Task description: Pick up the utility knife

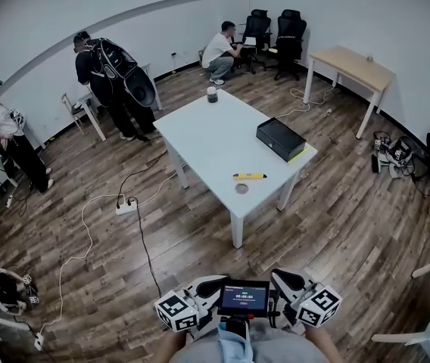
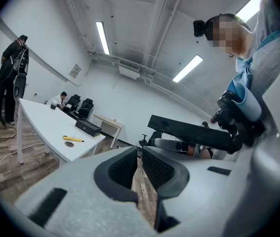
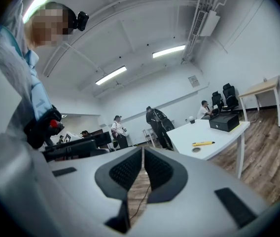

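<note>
One yellow utility knife (image 1: 250,176) lies flat on the white table (image 1: 200,134), close to the table's near edge, with neither gripper on it. Just beside it, nearer that edge, sits a small round disc (image 1: 241,188). A black box (image 1: 280,138) rests past the knife toward the table's right-hand corner, and a dark cup (image 1: 212,94) stands at the table's far corner.

Both grippers are held well short of the table, over the wood floor (image 1: 336,218). The left gripper (image 2: 139,154) has its jaws pressed together and empty. The right gripper (image 3: 143,154) likewise shows its jaws closed on nothing.

Beyond the table, a seated person (image 1: 219,51) sits low by black office chairs (image 1: 275,29). Two standing people (image 1: 105,74) wait off the table's left side, near the wall.
</note>
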Tool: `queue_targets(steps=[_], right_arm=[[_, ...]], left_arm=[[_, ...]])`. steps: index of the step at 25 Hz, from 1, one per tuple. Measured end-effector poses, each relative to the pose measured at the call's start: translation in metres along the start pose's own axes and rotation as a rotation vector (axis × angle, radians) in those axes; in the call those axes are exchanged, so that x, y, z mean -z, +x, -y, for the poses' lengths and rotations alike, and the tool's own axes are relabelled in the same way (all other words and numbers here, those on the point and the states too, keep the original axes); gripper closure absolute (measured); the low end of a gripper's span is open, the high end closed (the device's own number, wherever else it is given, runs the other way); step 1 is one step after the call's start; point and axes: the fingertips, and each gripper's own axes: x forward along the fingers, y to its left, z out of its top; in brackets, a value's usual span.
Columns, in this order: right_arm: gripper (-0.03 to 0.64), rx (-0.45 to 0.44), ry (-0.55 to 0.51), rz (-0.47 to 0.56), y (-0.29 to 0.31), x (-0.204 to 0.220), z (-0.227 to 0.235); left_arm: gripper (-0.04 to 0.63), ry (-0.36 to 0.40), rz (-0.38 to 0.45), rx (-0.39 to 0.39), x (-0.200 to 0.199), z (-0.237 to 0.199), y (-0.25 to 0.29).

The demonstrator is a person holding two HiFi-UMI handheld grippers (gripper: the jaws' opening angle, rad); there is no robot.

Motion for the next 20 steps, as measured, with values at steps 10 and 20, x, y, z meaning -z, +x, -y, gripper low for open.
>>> queue_targets(steps=[10,20], right_arm=[[0.584,0.03,-0.023,-0.025,0.063,-0.028,0.055],[0.584,0.058,-0.039,-0.024,0.142,-0.06,0.106]], left_arm=[[0.573,0.02,0.015,0.034,-0.044,-0.082,0.037],[0.572,0.035,0.012,0.032,-0.088,-0.17,0.056]])
